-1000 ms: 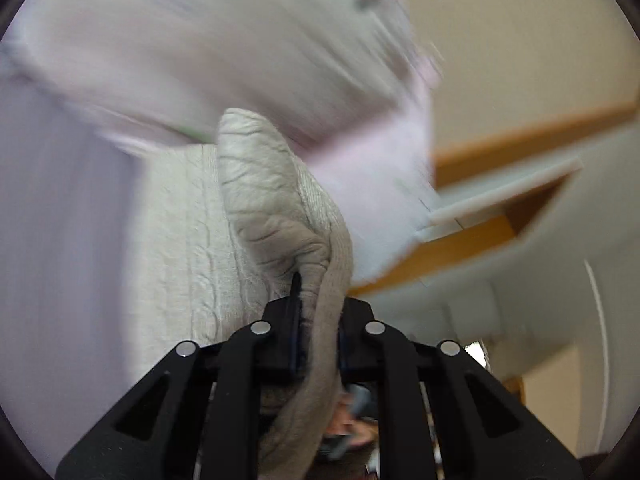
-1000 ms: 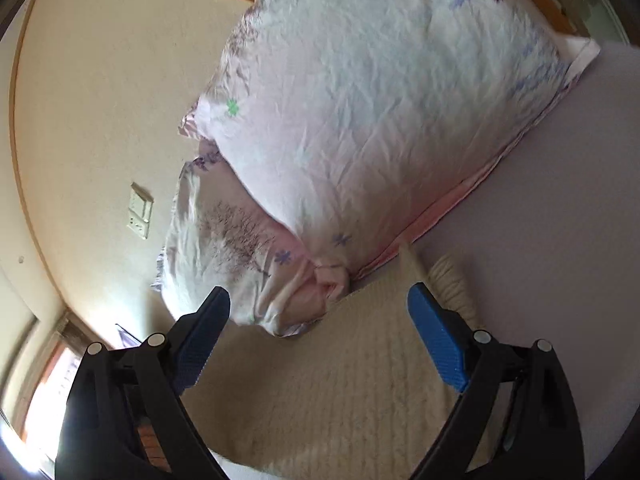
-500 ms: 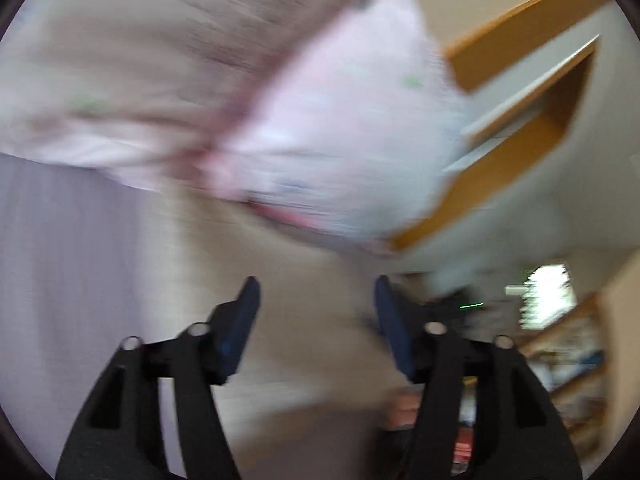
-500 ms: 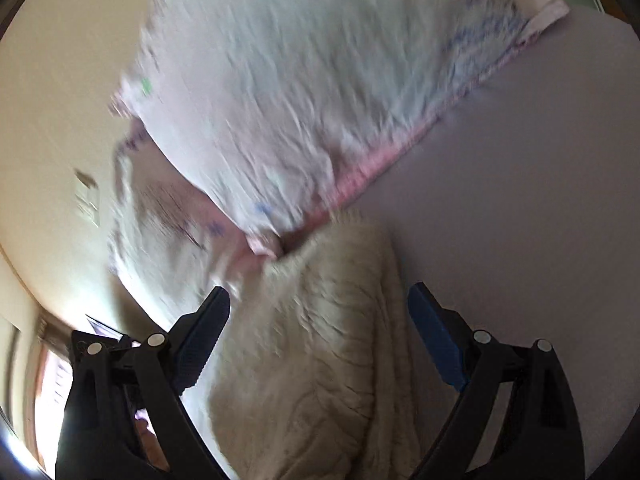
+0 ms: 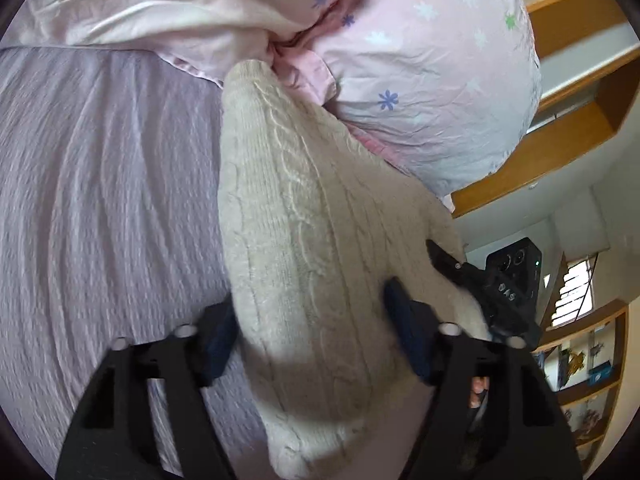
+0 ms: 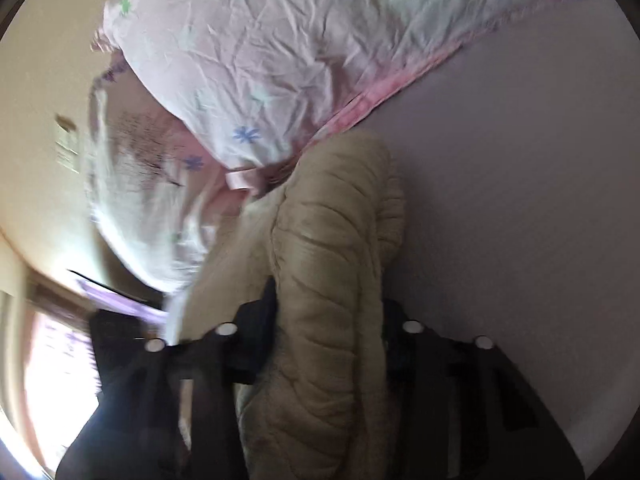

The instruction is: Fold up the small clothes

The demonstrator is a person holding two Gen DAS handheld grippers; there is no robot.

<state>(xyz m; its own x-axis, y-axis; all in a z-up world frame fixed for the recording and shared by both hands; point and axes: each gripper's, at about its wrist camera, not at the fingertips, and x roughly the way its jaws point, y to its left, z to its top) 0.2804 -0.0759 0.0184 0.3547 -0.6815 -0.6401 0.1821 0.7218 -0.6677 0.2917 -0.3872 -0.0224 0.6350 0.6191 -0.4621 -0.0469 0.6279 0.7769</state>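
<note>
Left wrist view shows the cream knit sweater [image 5: 304, 240] lying on the bed [image 5: 108, 200], its far end touching the floral pillows [image 5: 432, 92] and its near end running between the jaws of the left gripper [image 5: 308, 336]. Those jaws stand wide, one pad at each side of the knit, not pinching it. To the sweater's left the lilac sheet lies bare out to the frame edge; to its right the pillow crowds close, and the right gripper [image 5: 472, 280] sits at the sweater's right edge. In the right wrist view the sweater [image 6: 332, 300] fills the gap of the right gripper [image 6: 328, 340], whose jaws are narrowed around a bunched fold. A second ago the left jaws were clamped on the knit and the right jaws were wide; now those roles are swapped.
</note>
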